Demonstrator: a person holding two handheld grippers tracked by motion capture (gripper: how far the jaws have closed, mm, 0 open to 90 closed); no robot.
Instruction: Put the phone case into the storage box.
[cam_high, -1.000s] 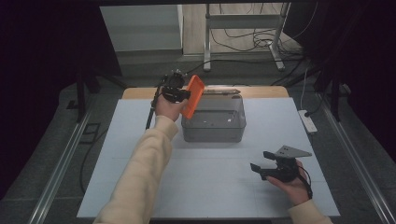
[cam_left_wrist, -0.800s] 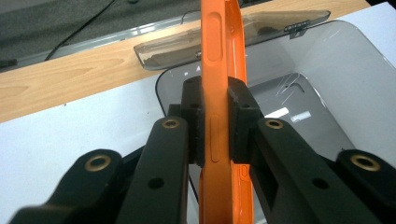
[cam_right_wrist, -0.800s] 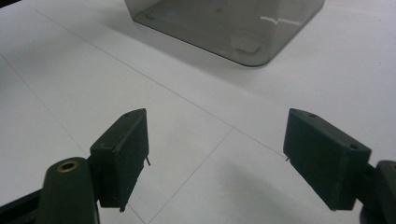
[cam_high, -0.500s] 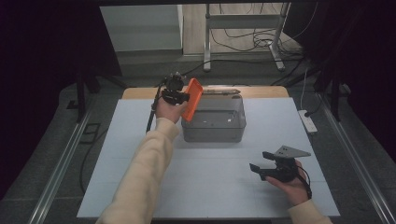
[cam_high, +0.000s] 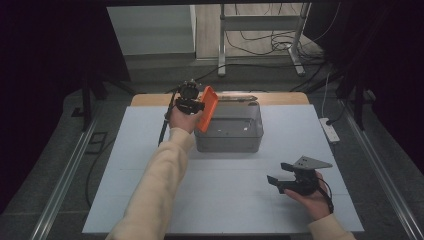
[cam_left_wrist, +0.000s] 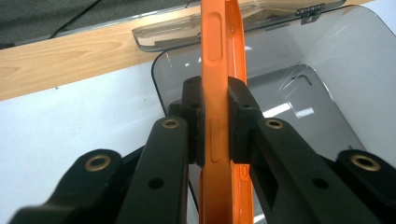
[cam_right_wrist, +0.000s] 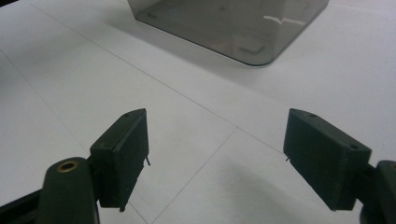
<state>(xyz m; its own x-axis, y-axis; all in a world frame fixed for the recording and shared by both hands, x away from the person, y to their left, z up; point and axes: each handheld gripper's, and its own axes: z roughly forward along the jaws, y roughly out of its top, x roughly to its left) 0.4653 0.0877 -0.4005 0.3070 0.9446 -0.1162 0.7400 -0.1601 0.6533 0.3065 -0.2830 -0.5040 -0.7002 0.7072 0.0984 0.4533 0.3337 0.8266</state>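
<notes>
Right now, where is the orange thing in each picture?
High view: orange case upper middle, held tilted at the left rim of the grey box.
Left gripper view: centre, clamped edge-on between the black fingers.
Right gripper view: not in it.
Shared landmark: the grey box.

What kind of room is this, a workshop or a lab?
Probably a recording lab: a white table ringed by black curtains, loose cables on the floor, and a person holding black hand-held grippers with fingers.

Orange phone case (cam_left_wrist: 219, 93) held edge-on above grey box (cam_high: 235, 131).
</notes>
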